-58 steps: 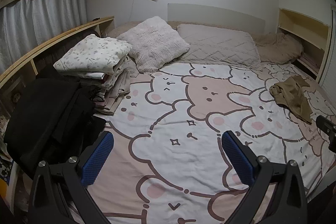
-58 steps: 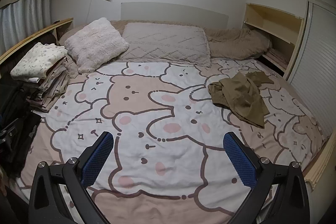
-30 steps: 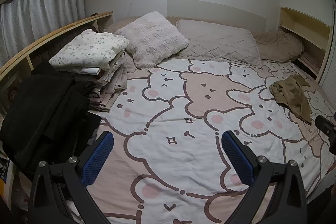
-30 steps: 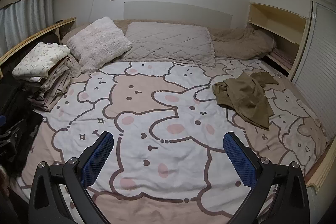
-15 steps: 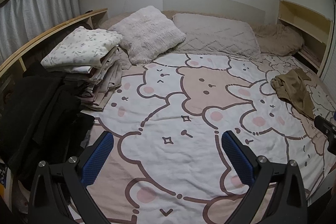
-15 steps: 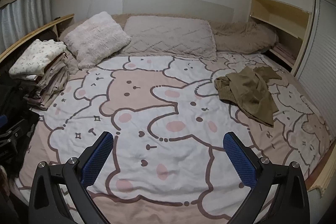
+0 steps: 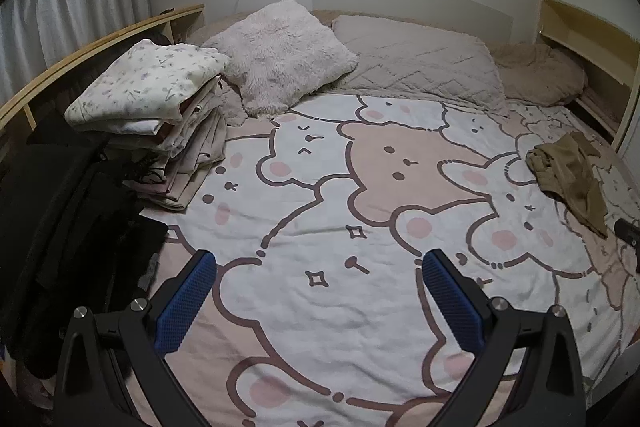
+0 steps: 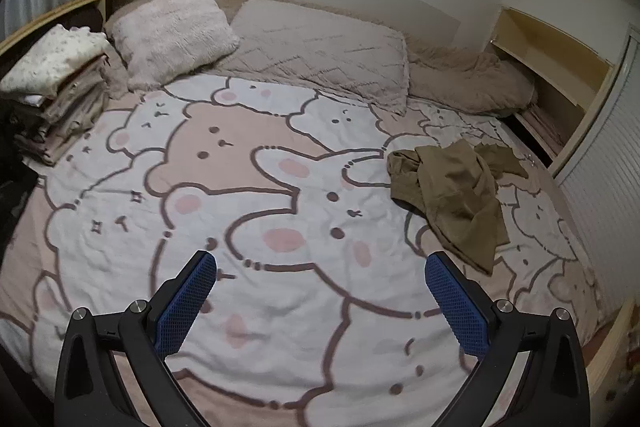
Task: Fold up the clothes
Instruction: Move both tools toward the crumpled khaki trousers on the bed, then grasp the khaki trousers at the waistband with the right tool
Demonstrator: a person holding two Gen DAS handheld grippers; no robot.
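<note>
A crumpled olive-brown garment [image 8: 452, 195] lies on the right side of the bed; it also shows at the far right in the left wrist view [image 7: 568, 175]. A stack of folded clothes [image 7: 156, 115] sits at the bed's left edge, also in the right wrist view [image 8: 56, 79]. My left gripper [image 7: 316, 303] is open and empty above the bedspread's near middle. My right gripper [image 8: 320, 303] is open and empty, just left of and nearer than the olive garment.
The bed carries a bear-and-rabbit patterned bedspread [image 7: 360, 211]. A fluffy cushion [image 7: 280, 55] and a quilted pillow [image 7: 420, 63] lie at the head. Dark clothing [image 7: 60, 227] is piled at the left. Wooden shelves [image 8: 560, 67] line the right side.
Both grippers have moved forward over the bed. The right one has swung right and closer to the olive garment, which now looms larger. Both stay open.
</note>
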